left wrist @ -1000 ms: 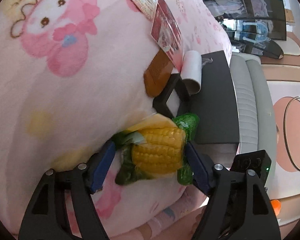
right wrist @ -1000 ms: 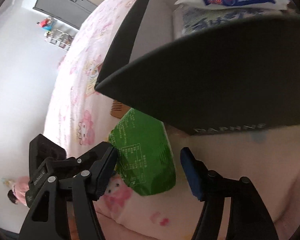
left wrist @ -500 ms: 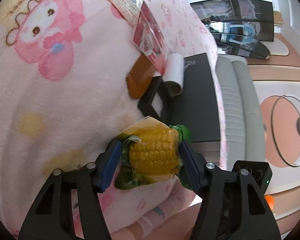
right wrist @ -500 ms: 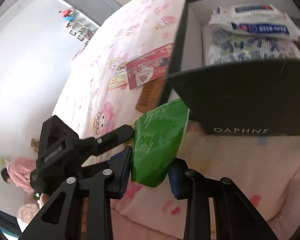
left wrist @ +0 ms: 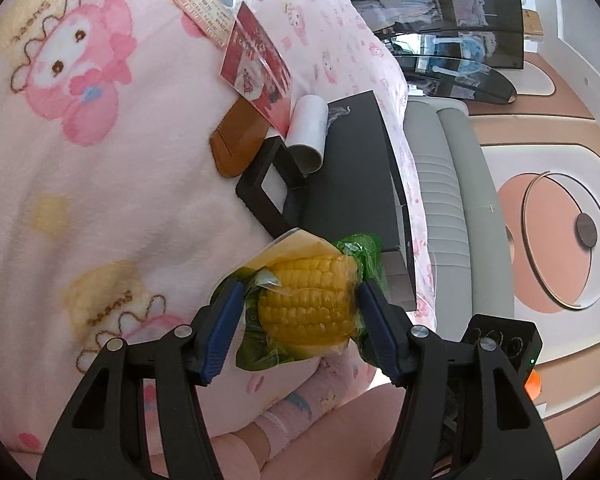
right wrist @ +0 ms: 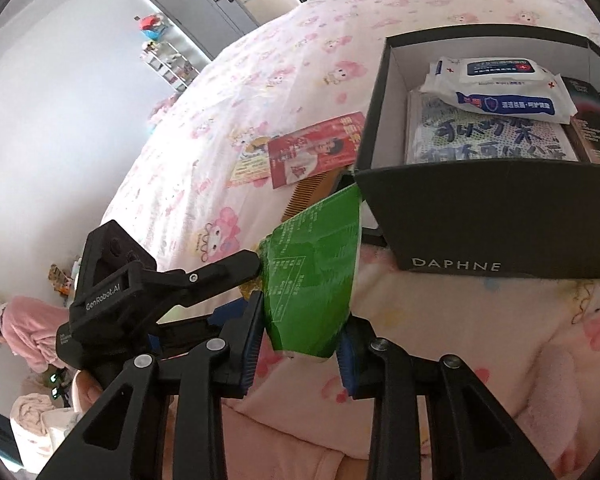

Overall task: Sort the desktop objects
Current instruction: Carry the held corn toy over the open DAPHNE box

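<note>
A vacuum-packed corn cob in a green and yellow packet (left wrist: 308,300) is held just above the pink blanket, with my left gripper (left wrist: 300,328) shut across the cob. The right wrist view shows the packet's printed green back (right wrist: 312,280), and my right gripper (right wrist: 300,344) is shut on its lower end. The left gripper's black body (right wrist: 140,292) reaches in from the left there and touches the packet's upper edge. Just beyond stands an open black box (right wrist: 480,216) marked DAPHNE, holding a wipes pack (right wrist: 500,92) and other packets.
On the blanket beside the box lie a brown comb (left wrist: 240,148), red and yellow printed cards (left wrist: 256,68) and a white roll (left wrist: 306,136). A small black frame (left wrist: 268,188) leans at the box corner. A person in pink crouches far off (right wrist: 24,336).
My right gripper went from wide open to shut on the packet. My left gripper narrowed onto the cob. The packet has come up and back from the box wall.
</note>
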A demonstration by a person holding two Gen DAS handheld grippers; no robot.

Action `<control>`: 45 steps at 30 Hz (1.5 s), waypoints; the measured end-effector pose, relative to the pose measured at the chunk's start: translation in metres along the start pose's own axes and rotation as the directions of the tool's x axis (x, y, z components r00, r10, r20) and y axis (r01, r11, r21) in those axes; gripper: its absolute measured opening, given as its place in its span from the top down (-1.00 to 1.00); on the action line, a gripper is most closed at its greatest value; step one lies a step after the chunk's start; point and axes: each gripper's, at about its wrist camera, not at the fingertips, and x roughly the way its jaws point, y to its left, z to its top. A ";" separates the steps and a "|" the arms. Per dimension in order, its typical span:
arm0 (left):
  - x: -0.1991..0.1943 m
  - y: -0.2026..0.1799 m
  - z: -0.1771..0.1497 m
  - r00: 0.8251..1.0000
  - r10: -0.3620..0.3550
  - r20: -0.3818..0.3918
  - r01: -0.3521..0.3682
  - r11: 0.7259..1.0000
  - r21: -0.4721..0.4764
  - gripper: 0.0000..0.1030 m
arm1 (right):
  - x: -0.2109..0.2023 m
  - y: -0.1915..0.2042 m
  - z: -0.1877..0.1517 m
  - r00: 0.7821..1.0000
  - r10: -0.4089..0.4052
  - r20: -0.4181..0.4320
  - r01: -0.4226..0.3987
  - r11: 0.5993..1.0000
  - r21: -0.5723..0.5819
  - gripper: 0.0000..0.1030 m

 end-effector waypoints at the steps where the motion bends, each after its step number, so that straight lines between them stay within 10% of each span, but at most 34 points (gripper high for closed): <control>1: -0.001 -0.002 -0.001 1.000 -0.004 -0.001 0.004 1.000 0.007 -0.18 | 0.004 0.001 -0.002 1.000 0.009 0.002 -0.009 1.000 0.001 0.44; 34: 0.089 -0.170 0.019 0.999 -0.011 -0.046 0.024 0.958 0.284 -0.16 | -0.147 -0.049 0.040 0.974 0.017 0.227 -0.022 1.000 0.020 0.43; 45: 0.139 -0.161 0.048 0.982 0.185 -0.037 -0.168 0.946 0.276 0.06 | -0.090 -0.074 0.086 0.994 -0.045 0.099 0.044 0.999 0.013 0.43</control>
